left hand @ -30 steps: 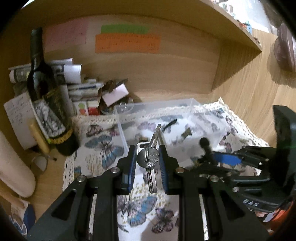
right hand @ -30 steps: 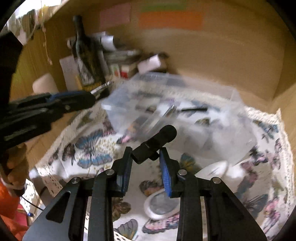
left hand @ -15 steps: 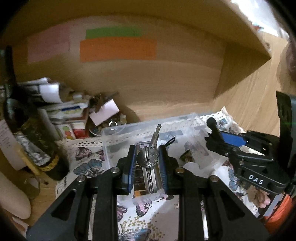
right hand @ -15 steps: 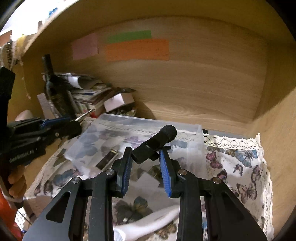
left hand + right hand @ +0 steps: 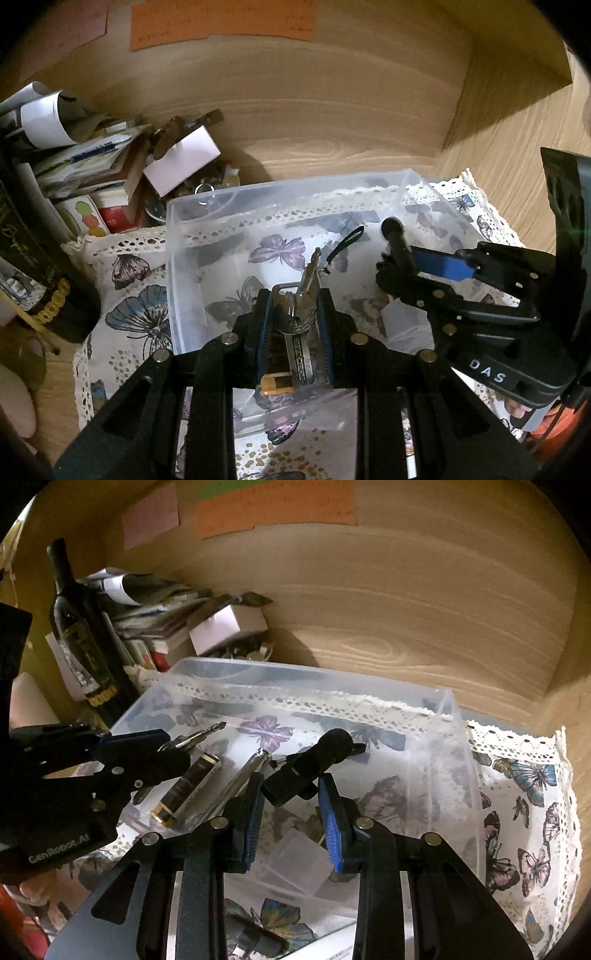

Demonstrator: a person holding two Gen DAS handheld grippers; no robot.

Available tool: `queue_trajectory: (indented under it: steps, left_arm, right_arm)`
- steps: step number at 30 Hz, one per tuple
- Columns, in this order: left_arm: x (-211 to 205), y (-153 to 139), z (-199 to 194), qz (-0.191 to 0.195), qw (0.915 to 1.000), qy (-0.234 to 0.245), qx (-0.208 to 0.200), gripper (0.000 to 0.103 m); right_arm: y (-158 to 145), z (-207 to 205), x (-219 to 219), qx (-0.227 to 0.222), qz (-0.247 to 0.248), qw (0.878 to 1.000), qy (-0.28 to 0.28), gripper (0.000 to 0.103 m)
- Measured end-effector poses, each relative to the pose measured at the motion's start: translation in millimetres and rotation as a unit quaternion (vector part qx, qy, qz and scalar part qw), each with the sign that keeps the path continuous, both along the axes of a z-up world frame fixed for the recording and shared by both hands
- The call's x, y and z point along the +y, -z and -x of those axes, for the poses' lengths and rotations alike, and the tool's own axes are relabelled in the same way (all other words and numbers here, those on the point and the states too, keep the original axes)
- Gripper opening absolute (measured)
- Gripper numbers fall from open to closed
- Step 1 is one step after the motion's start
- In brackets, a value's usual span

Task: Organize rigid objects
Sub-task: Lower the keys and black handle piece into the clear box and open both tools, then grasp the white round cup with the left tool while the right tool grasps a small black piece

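Note:
My left gripper (image 5: 294, 299) is shut on a bunch of silver keys (image 5: 297, 319), one key sticking up past the pads. It hangs over the near left part of a clear plastic bin (image 5: 280, 184). From the right wrist view it shows at the left edge, the keys (image 5: 199, 733) jutting over the bin (image 5: 303, 672). My right gripper (image 5: 288, 781) is shut on a stubby black cylinder with a rounded head (image 5: 314, 757), held above the bin's middle. Inside the bin lie a dark lighter with gold ends (image 5: 188, 790), a silver pen-like rod (image 5: 240, 775) and a black strap loop (image 5: 347, 240).
A butterfly-print cloth with lace edging (image 5: 524, 775) lies under the bin. A dark wine bottle (image 5: 81, 635) and a pile of papers and small boxes (image 5: 110, 162) crowd the back left corner. Wooden walls close the back and right; an orange note (image 5: 277, 509) is stuck above.
Both grippers have moved forward and lower, from the cloth in front to over the clear bin, which now fills the views. Both grips stay as they were.

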State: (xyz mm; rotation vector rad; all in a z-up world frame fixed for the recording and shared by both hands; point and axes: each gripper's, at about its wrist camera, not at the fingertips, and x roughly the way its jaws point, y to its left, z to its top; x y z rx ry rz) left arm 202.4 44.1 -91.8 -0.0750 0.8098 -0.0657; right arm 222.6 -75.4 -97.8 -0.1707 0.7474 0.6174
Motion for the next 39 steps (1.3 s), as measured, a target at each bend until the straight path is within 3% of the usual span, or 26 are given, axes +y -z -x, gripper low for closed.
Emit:
queue_trajectory:
  steps: [3, 7, 9, 11, 13, 18, 23, 30, 32, 34, 39]
  left_arm:
    - [-1, -4, 3, -0.01, 0.9999, -0.005, -0.01, 0.024]
    - [-4, -15, 14, -0.015, 0.9995, -0.005, -0.029, 0.035]
    - [-6, -23, 23, -0.026, 0.9987, -0.007, -0.043, 0.042]
    - [-9, -29, 31, -0.03, 0.998, -0.007, -0.055, 0.057]
    - [-13, -35, 40, -0.028, 0.9975, -0.004, -0.065, 0.065]
    - [-36, -33, 64, -0.021, 0.9974, 0.017, -0.067, 0.079]
    - [-78, -7, 77, -0.011, 0.997, 0.068, -0.036, 0.079]
    - [-130, 49, 71, -0.047, 0.9915, 0.115, 0.038, 0.077]
    - [-133, 61, 65, -0.048, 0.9902, 0.117, 0.06, 0.057]
    - [-133, 57, 66, -0.05, 0.9903, 0.12, 0.05, 0.041]
    - [-129, 54, 82, -0.05, 0.9899, 0.126, 0.042, 0.04]
  right_arm:
    - [-1, -1, 0, 0.0, 0.001, 1.0, 0.0, 0.028]
    - [-8, 5, -7, -0.007, -0.007, 1.0, -0.003, 0.04]
    - [-15, 12, -13, -0.019, -0.011, 1.0, 0.001, 0.042]
    - [-21, 18, -19, -0.027, -0.017, 0.999, 0.005, 0.045]
    - [-27, 27, -30, -0.033, -0.027, 0.999, 0.01, 0.049]
    - [-34, 51, -66, -0.047, -0.043, 0.997, 0.037, 0.057]
    - [-29, 67, -101, -0.045, -0.048, 0.995, 0.069, 0.059]
    - [-18, 80, -131, -0.031, -0.057, 0.994, 0.09, 0.059]
    - [-16, 84, -134, -0.032, -0.056, 0.994, 0.091, 0.059]
    - [-14, 86, -133, -0.032, -0.057, 0.994, 0.09, 0.059]
    - [-9, 85, -130, -0.029, -0.056, 0.994, 0.086, 0.059]
